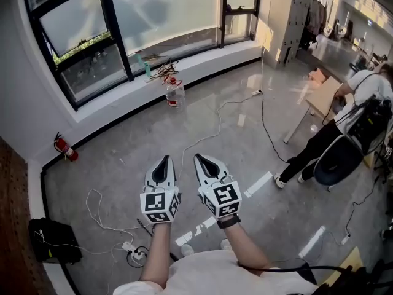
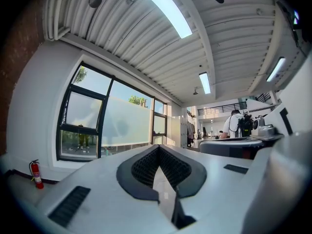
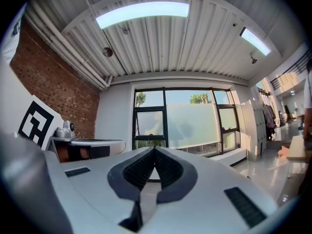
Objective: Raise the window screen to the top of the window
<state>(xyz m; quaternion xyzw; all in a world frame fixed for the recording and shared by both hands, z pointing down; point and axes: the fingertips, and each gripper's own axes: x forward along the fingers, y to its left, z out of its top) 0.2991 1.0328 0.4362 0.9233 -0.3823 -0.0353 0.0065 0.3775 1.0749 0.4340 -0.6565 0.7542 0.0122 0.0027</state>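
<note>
The window (image 1: 92,42) with black frames spans the far wall. A pale translucent screen (image 1: 166,11) covers its wide middle pane; the same screen (image 2: 127,123) (image 3: 192,126) shows in both gripper views, with its bottom edge a little above the sill. My left gripper (image 1: 163,160) and right gripper (image 1: 201,158) are held side by side above the floor, well short of the window. Both are shut with nothing between the jaws. In its own view the left gripper (image 2: 158,147) points level at the window, as does the right gripper (image 3: 154,149).
A red fire extinguisher (image 1: 66,147) stands by the left wall, a black bag (image 1: 54,240) nearer me. A clear water jug (image 1: 175,93) and tangled wires (image 1: 163,71) sit at the sill (image 1: 202,63). White cables (image 1: 221,118) cross the floor. A person (image 1: 344,128) stands at the right.
</note>
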